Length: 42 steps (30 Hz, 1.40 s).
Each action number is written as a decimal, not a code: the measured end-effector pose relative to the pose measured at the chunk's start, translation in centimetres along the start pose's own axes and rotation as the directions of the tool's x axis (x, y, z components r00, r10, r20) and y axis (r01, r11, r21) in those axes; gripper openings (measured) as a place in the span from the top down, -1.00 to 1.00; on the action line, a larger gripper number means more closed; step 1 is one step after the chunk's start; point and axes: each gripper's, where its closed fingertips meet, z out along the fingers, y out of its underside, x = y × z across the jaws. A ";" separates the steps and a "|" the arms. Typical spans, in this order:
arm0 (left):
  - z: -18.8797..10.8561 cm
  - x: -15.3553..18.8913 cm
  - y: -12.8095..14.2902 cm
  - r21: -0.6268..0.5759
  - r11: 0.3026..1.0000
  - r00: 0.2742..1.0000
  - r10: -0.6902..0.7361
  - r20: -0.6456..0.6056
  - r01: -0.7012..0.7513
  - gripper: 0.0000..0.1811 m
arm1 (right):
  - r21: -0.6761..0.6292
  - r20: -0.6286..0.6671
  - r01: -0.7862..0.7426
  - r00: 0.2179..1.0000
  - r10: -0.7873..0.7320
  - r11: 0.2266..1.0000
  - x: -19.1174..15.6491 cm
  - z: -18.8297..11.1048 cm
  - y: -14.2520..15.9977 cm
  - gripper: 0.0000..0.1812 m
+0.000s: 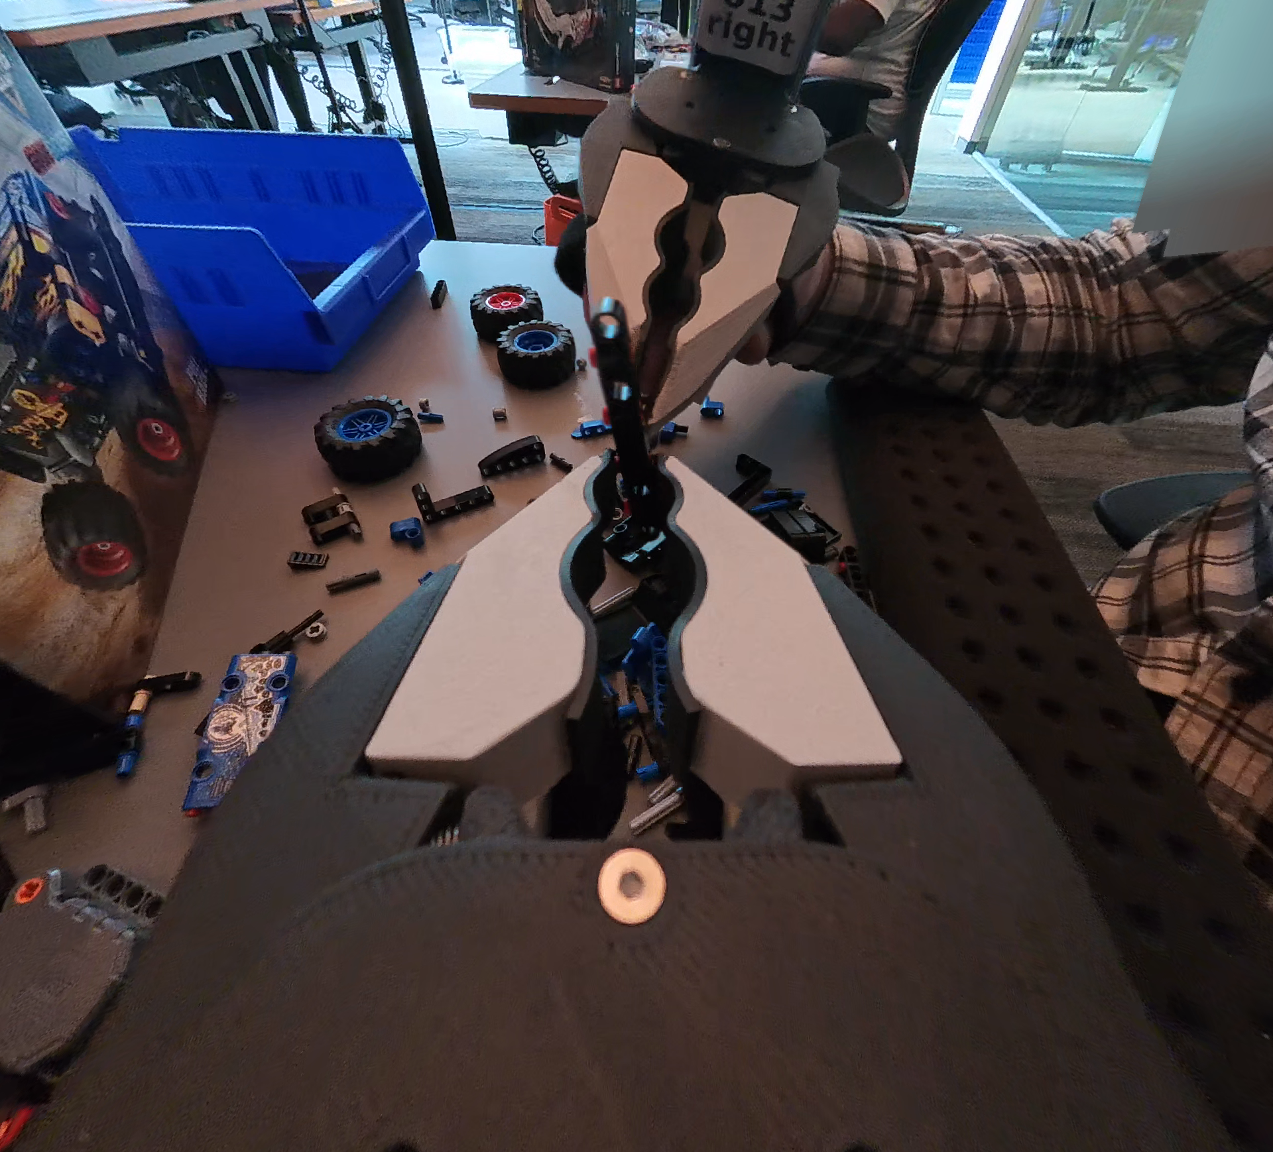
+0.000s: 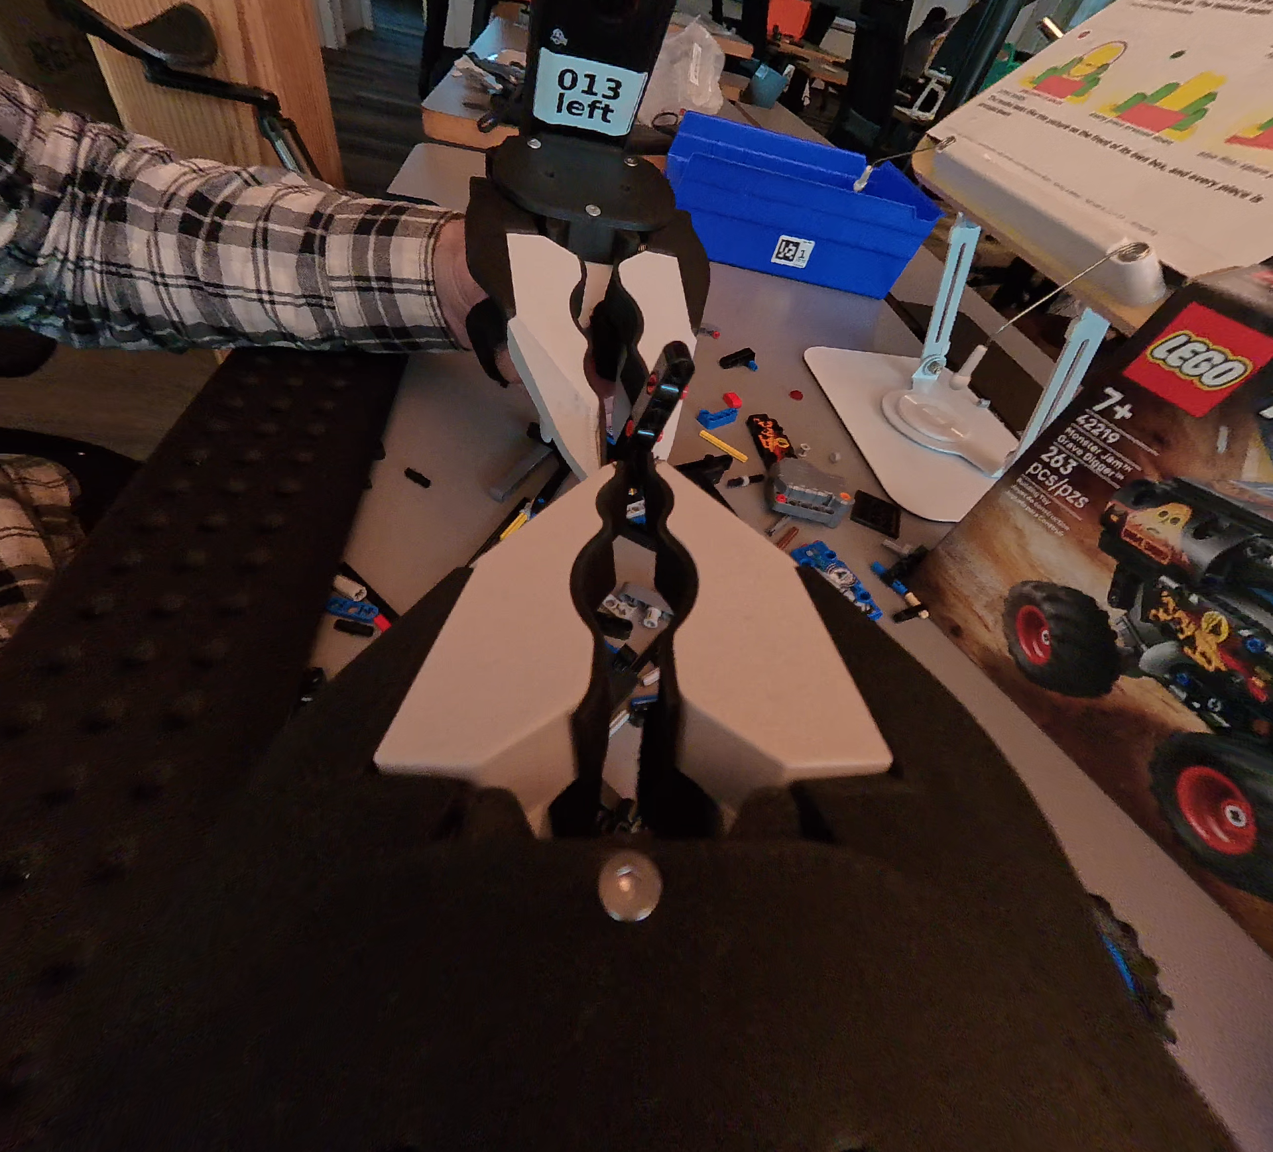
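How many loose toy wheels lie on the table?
3: red-hubbed wheel farthest, blue-hubbed wheel touching it, another blue-hubbed wheel nearer left. Grippers may hide others.

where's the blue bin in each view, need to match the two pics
Left wrist view: the blue bin sits upper left, at the far end of the table, beyond the wheels.
Right wrist view: it sits upper right of centre, behind the other claw.
Shared landmark: the black beam held up at the centre of both views.

Beam (image 1: 623,423) between left gripper (image 1: 630,465) fingertips, right gripper (image 1: 651,409) beyond; wheels (image 1: 368,436) left of fingers; bin (image 1: 275,251) behind wheels.
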 end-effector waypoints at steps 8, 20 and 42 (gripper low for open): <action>0.1 0.3 0.2 -0.017 1.000 1.000 0.016 -0.011 -0.016 0.92 | -0.025 0.018 0.013 1.000 -0.012 1.000 -0.6 0.3 0.1 0.97; -0.4 0.9 -2.2 0.063 0.989 0.989 0.132 0.060 -0.136 0.94 | 0.029 0.018 0.021 1.000 -0.021 0.999 -0.8 -0.6 -1.0 0.99; 0.7 -1.4 6.0 -0.336 0.939 0.991 0.103 0.085 -0.069 0.91 | -0.203 0.002 -0.126 0.992 0.129 0.971 0.2 -0.4 5.7 0.70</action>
